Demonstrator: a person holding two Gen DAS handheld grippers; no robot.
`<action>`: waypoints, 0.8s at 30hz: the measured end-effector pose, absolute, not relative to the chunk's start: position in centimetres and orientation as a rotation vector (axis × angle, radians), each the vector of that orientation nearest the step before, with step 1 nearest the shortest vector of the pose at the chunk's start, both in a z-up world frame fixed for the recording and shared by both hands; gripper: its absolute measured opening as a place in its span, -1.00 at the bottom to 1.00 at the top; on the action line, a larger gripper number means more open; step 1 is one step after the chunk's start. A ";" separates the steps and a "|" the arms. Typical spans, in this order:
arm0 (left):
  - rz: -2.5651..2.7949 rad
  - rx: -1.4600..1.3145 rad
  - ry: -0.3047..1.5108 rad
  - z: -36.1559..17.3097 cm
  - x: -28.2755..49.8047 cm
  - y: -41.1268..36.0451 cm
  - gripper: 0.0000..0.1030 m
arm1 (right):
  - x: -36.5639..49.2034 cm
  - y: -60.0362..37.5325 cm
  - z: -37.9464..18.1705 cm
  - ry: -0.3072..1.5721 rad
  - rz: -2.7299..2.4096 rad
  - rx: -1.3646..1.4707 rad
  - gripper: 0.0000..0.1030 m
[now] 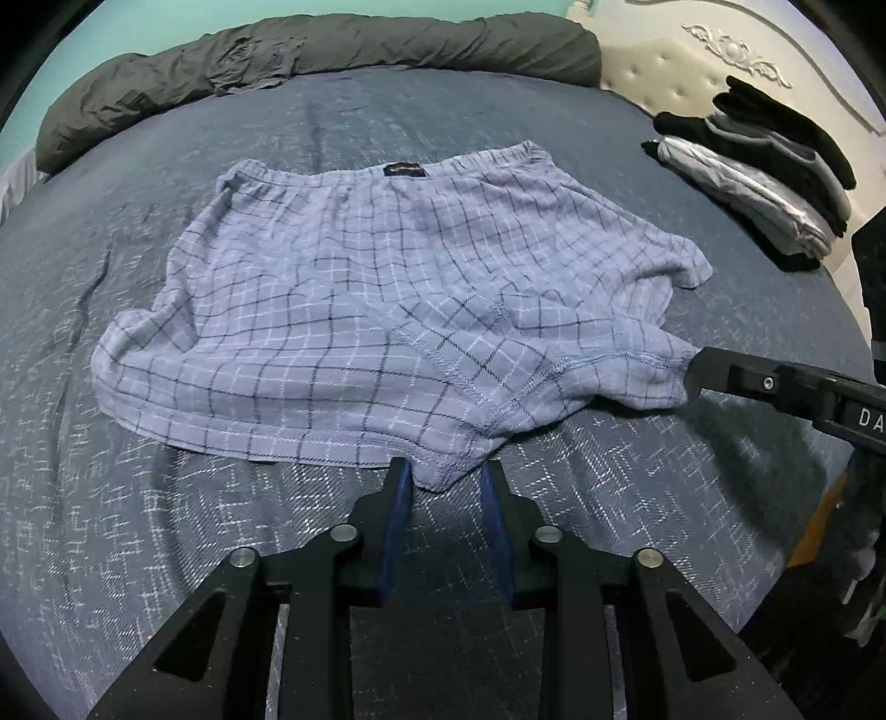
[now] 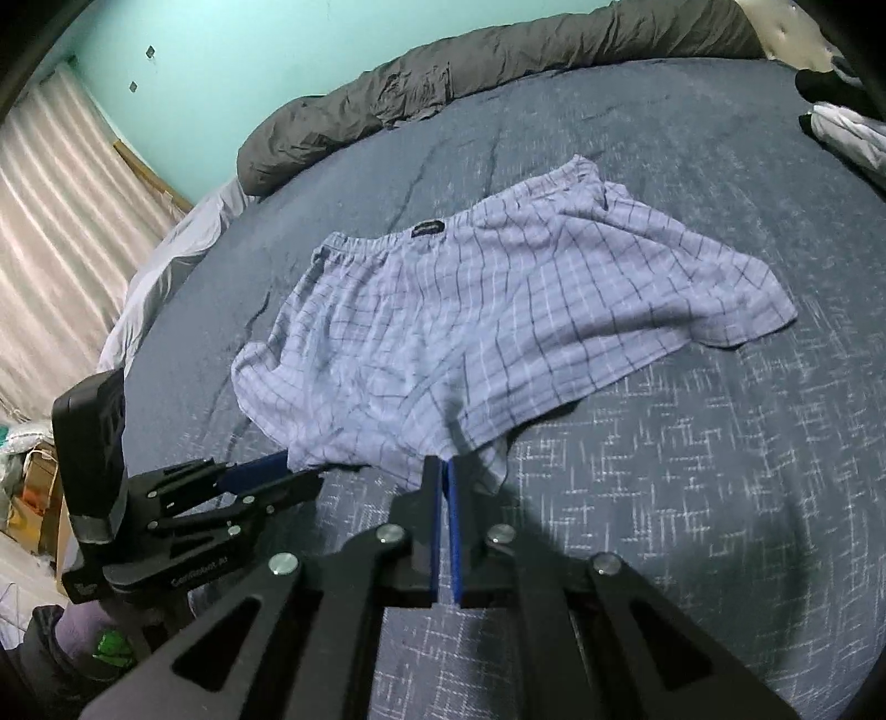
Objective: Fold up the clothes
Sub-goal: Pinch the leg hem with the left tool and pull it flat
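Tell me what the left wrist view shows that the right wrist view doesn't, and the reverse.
Only the left wrist view: the headboard, the whole stack of folded clothes, and the left claw open, straddling a hem of the plaid shorts without clamping it.

Only the right wrist view: striped curtains, clutter on the floor, and the right claw shut on the shorts' hem.

Both: the shorts lying on the dark patterned bed cover, waistband away from the cameras, the rolled grey duvet beyond, and the teal wall.
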State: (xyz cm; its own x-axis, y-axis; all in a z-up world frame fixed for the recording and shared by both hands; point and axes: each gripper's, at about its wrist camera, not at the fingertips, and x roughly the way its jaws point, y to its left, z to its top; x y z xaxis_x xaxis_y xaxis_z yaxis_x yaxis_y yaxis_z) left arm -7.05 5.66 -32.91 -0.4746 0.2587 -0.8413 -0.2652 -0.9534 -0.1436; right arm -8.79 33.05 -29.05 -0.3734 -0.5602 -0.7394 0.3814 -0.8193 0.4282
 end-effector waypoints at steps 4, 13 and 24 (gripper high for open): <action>2.456 -1.394 -0.003 -32.9 -7.2 5.5 -0.89 | -8.9 33.4 -29.1 -0.261 -2.201 1.287 -0.97; 2.473 -1.311 0.023 -29.6 -5.2 4.1 -0.94 | -8.5 33.7 -28.0 -0.266 -2.198 1.261 -0.97; 2.383 -1.392 -0.017 -31.2 -4.5 4.3 -0.91 | -6.9 34.0 -28.9 -0.171 -2.169 1.326 -0.97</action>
